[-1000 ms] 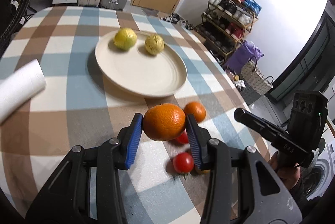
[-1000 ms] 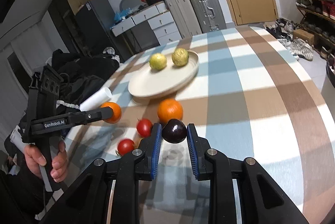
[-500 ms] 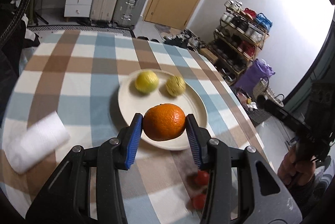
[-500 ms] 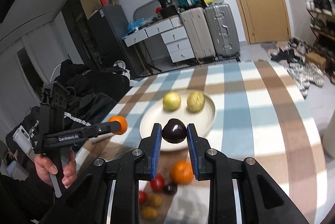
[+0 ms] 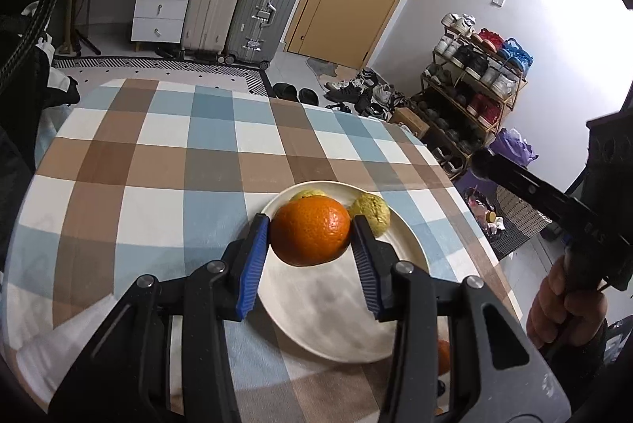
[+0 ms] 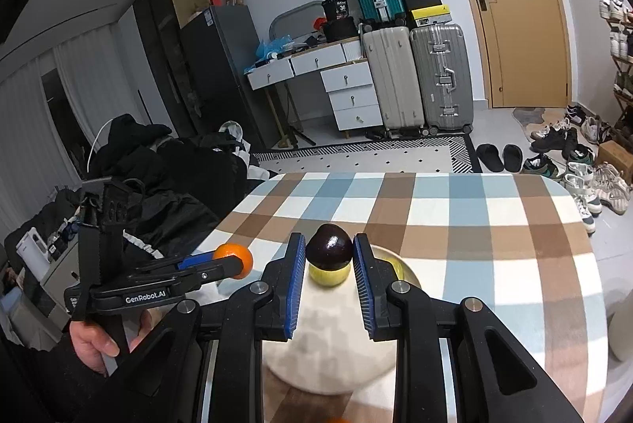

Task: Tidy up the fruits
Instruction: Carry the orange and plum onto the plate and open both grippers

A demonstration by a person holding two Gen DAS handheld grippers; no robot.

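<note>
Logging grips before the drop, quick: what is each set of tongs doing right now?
Left tongs: closed on the orange.
Right tongs: closed on the dark plum.

Two grey suitcases (image 6: 419,77) stand left of the wooden door (image 6: 518,27); white drawers (image 6: 350,89) further left, shoe rack (image 5: 470,91) to its right.

Both tongs (image 5: 311,240), with orange (image 5: 310,230) and plum (image 6: 329,246), now over the plate (image 5: 340,308).
</note>
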